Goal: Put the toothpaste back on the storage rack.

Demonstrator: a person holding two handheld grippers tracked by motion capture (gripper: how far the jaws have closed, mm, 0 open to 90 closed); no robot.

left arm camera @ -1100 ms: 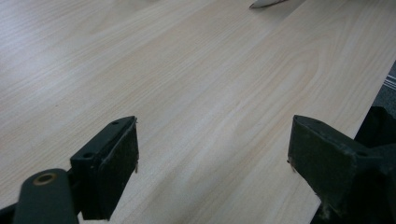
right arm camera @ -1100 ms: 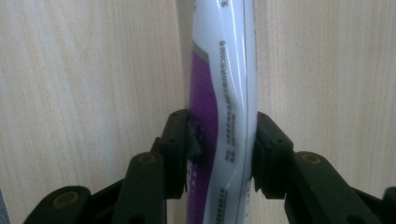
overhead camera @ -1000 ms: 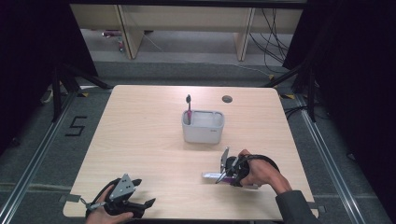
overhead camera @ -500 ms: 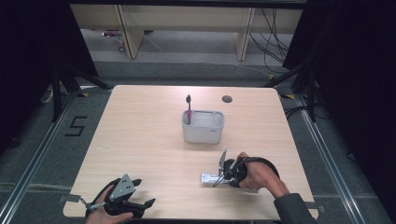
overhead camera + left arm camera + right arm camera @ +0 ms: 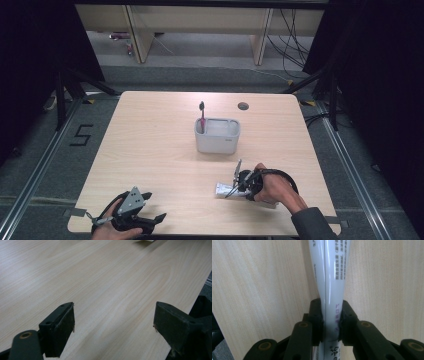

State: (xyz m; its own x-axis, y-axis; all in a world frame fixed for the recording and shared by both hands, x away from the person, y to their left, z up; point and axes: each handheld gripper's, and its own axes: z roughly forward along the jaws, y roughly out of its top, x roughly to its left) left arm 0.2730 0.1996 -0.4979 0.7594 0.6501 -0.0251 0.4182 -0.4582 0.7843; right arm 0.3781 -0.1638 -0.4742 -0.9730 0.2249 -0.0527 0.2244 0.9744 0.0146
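A white toothpaste tube [image 5: 331, 272] with purple print lies low over the wooden table, and my right gripper [image 5: 331, 320] is shut on it with both pads squeezing its sides. In the high view that tube [image 5: 223, 189] pokes out leftward from the right gripper [image 5: 241, 185] near the table's front right. A white rectangular holder [image 5: 218, 135] stands mid-table with a red-handled toothbrush [image 5: 202, 116] upright in its left corner. My left gripper [image 5: 150, 220] rests at the front left edge, and its jaws [image 5: 113, 330] stand wide open over bare wood.
The table [image 5: 150, 140] has a round cable hole [image 5: 243, 106] at the back right. Its front edge runs just beside the left gripper. Dark floor, rails and shelving legs surround the table.
My right gripper has moved down and slightly left toward the front edge, bringing the tube lower onto the table. The left gripper has stayed put.
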